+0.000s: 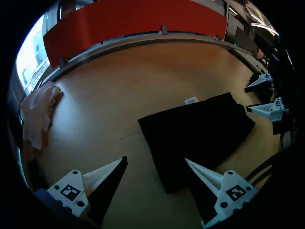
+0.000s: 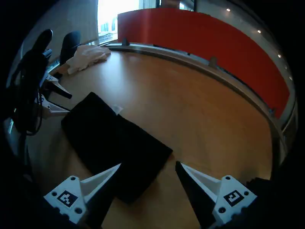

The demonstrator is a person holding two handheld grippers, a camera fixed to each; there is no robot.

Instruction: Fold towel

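Observation:
A black towel lies flat and folded on the wooden table, with a small white tag at its far edge. My left gripper hovers open over the towel's near left corner, nothing between its fingers. In the right gripper view the same towel stretches away to the left, and my right gripper stands open above its near corner. The right gripper also appears at the towel's far right side in the left gripper view; the left gripper appears beyond the towel's far left end in the right gripper view.
A crumpled light cloth lies near the table's left edge, also seen as the cloth at the far left. A red partition runs along the table's back edge. Dark chairs stand beyond the table.

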